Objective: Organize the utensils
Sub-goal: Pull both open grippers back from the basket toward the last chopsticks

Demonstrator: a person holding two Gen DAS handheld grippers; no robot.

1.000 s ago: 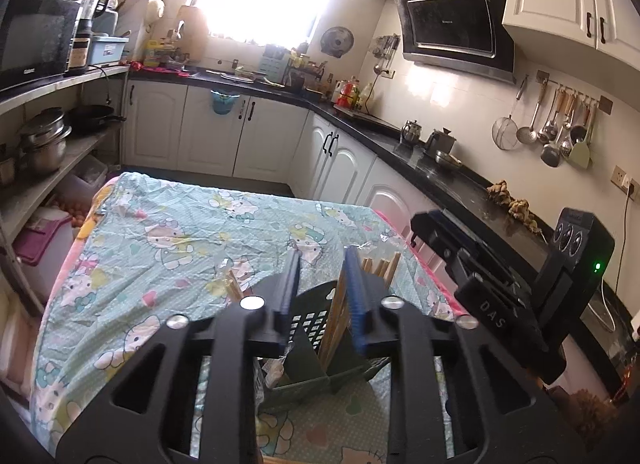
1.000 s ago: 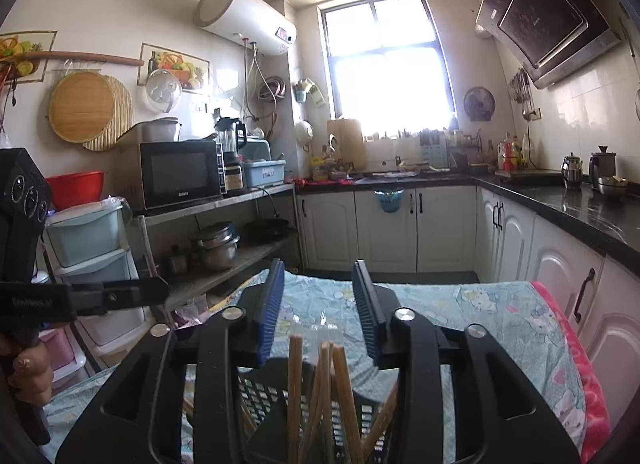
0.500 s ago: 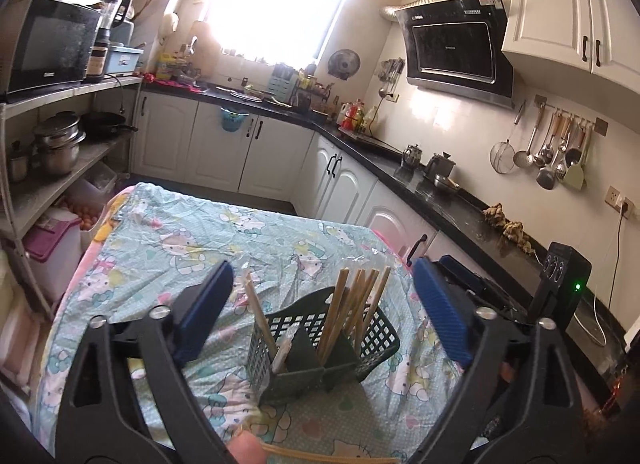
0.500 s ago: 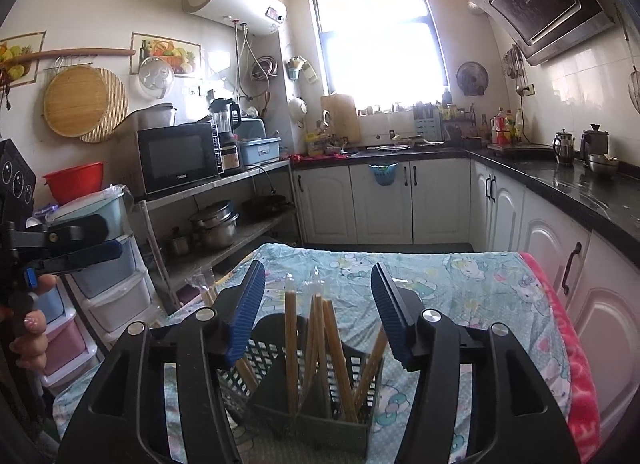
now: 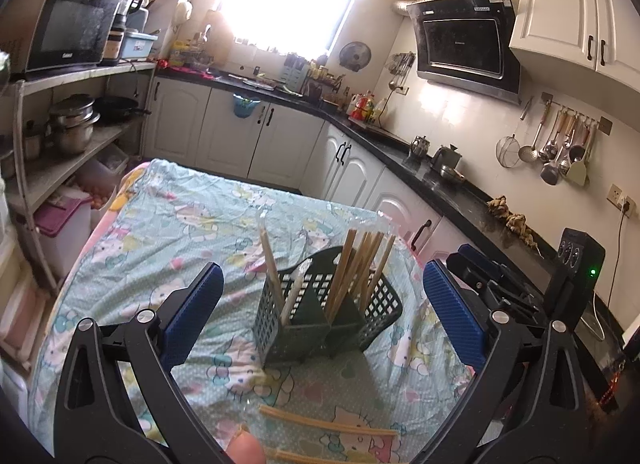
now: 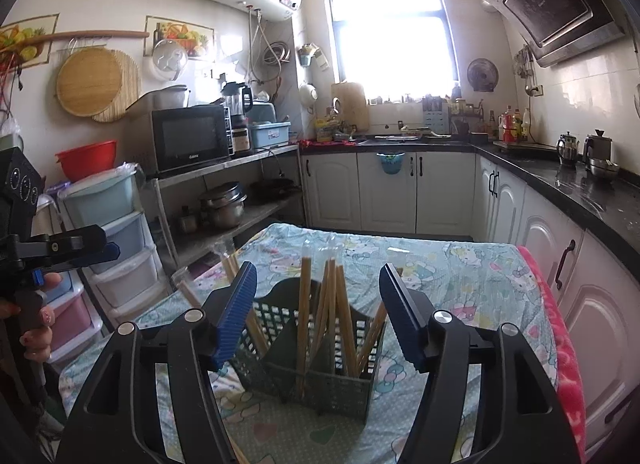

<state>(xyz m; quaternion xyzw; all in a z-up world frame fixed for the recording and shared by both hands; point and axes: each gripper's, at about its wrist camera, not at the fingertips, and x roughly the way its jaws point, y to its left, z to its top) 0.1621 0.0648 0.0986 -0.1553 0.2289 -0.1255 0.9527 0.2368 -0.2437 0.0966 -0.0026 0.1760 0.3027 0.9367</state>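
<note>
one utensil basket [image 5: 320, 320], two loose chopsticks [image 5: 328, 422]

A table [image 5: 168, 224] draped in a pale green cartoon-print cloth [image 6: 460, 280] carries a dark green slotted basket [image 5: 320, 316] near its middle. Two pale chopsticks [image 5: 328, 426] lie flat on the cloth just in front of the basket.

Dark green lattice utensil basket [image 5: 320, 316] upright, frame center on cloth; wooden chopsticks [image 5: 362, 268] leaning inside; loose chopsticks [image 5: 328, 426] flat, bottom center
</note>
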